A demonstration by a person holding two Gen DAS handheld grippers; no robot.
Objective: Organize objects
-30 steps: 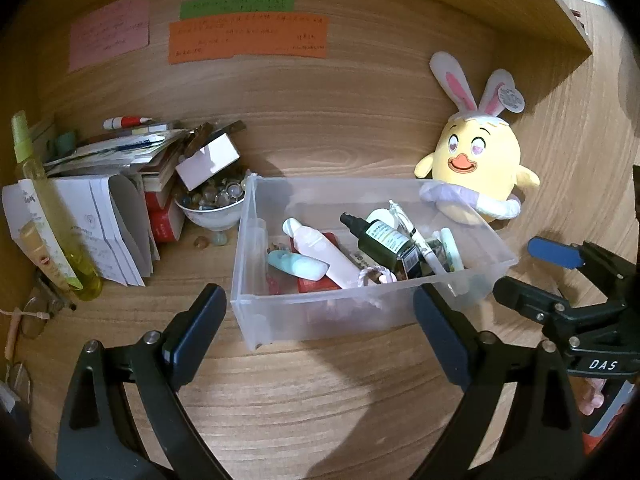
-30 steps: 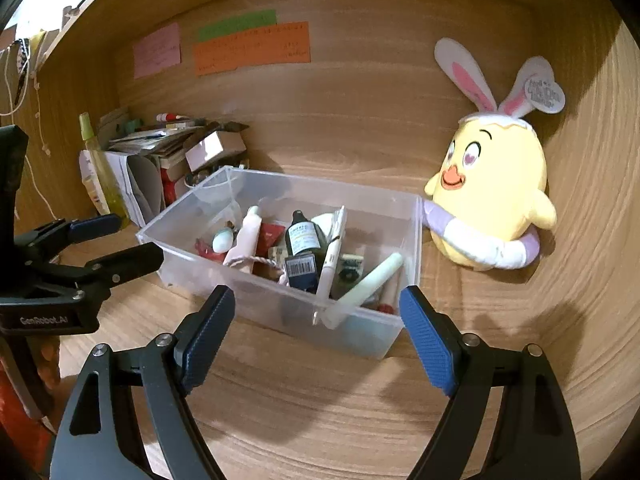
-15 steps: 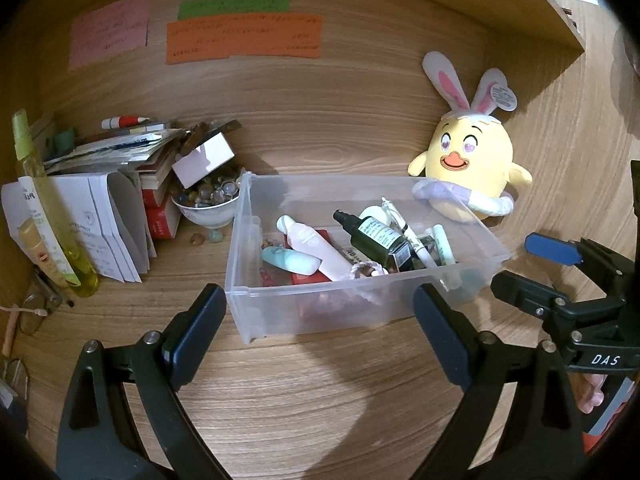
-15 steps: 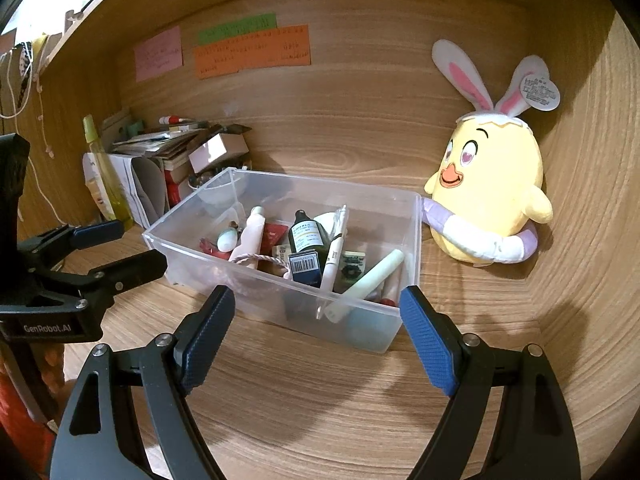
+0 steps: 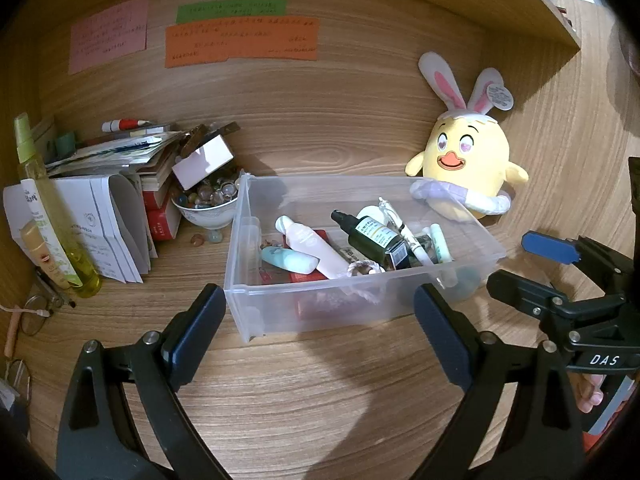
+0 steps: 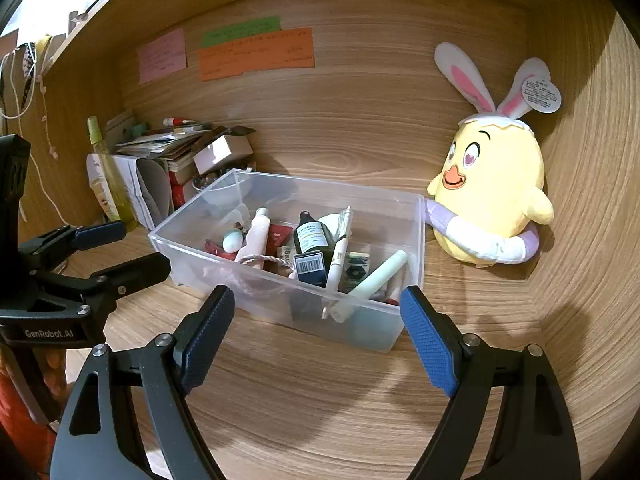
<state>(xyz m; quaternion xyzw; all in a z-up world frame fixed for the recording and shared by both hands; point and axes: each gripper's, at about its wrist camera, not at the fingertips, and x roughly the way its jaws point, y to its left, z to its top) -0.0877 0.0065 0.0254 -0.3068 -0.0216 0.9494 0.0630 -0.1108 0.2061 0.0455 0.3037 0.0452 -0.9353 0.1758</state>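
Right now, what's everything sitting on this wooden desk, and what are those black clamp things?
Clear plastic bin: one, see-through, desk centre.
Dark green dropper bottle: one, lying in bin.
Pale pink tube: one, in bin.
Mint tube: one, in bin beside the pink tube.
White pen: one, in bin.
Yellow chick plush with rabbit ears: one, behind bin's right corner.
White bowl of marbles: one, left of bin.
Yellow-green spray bottle: one, far left.
Paper notes: three, pink, green, orange, on back wall.
Left gripper: black, open, empty.
Right gripper: blue pads, open, empty.
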